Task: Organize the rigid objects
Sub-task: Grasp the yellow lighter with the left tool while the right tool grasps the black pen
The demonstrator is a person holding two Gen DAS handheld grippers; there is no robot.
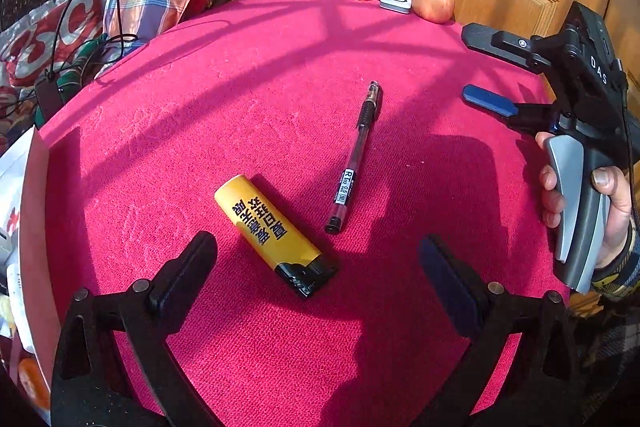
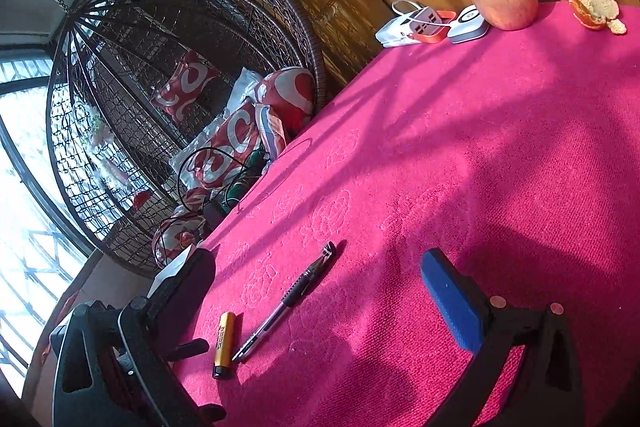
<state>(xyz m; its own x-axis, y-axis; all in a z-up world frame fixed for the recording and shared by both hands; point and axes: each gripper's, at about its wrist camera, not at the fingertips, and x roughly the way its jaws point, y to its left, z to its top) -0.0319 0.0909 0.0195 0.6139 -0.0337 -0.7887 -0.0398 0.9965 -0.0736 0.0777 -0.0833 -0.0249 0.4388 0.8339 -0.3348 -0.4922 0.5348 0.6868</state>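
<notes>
Since the lighter (image 1: 275, 235) lies diagonally between my spread left gripper (image 1: 316, 267) fingers, pen (image 1: 354, 157) just beyond, my left is nearer; my right gripper (image 1: 476, 67) is also spread.

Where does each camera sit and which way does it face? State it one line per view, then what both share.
Left wrist: on the left hand-held gripper, low over the red tablecloth, facing the yellow lighter and pen; the right hand-held gripper and a hand show.
Right wrist: on the right hand-held gripper, tilted, facing the hanging chair; only its own fingers show.
Shared: lighter, pen, apple, tablecloth.
</notes>
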